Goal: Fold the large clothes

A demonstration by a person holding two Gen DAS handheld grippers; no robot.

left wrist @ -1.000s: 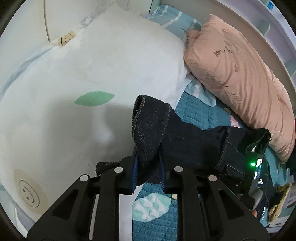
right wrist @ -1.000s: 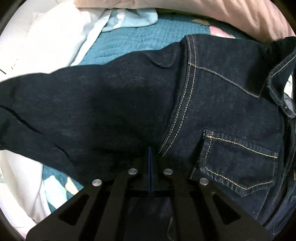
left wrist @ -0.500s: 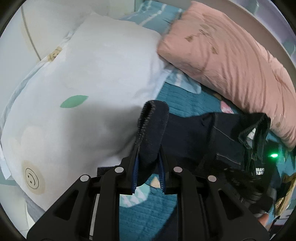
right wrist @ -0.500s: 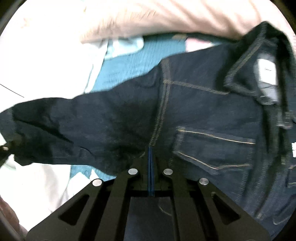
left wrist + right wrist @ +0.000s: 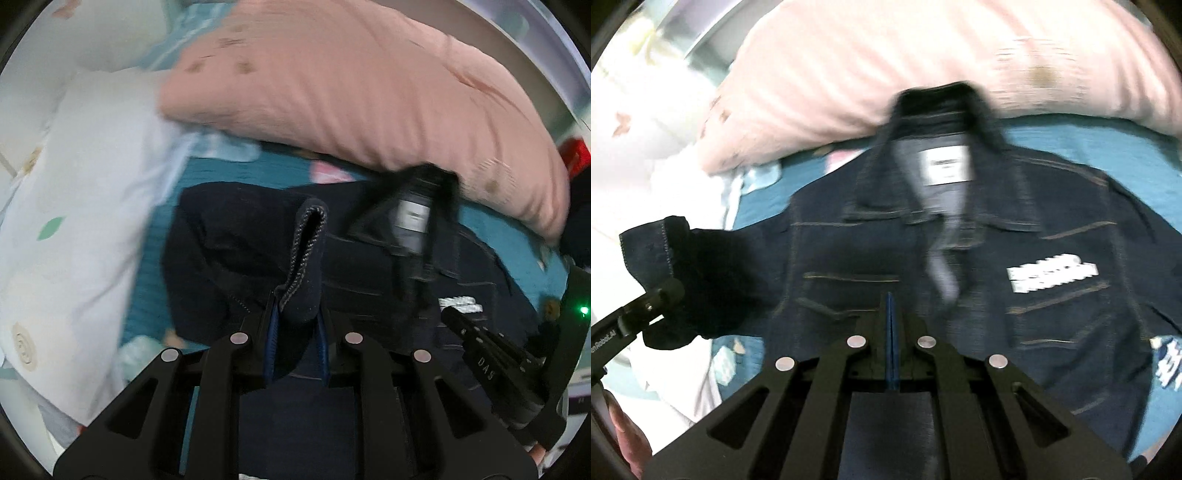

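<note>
A dark blue denim jacket (image 5: 979,258) lies front up on a teal quilt (image 5: 1108,147), collar toward the pink pillow. My left gripper (image 5: 297,314) is shut on the jacket's sleeve cuff (image 5: 308,258), which stands up between its fingers; the cuff also shows at the left of the right wrist view (image 5: 665,258). My right gripper (image 5: 891,332) is shut, its blue pads pressed together over the jacket's left chest; whether it pinches fabric is hidden. It also shows at the right of the left wrist view (image 5: 491,354).
A big pink pillow (image 5: 351,92) lies along the far side of the bed. A white pillow with a green leaf print (image 5: 74,203) lies to the left. A red object (image 5: 574,155) sits at the far right edge.
Both grippers have pulled back and swung so the whole jacket front and collar come into view. The left gripper has carried the cuff over the jacket body, away from the white pillow.
</note>
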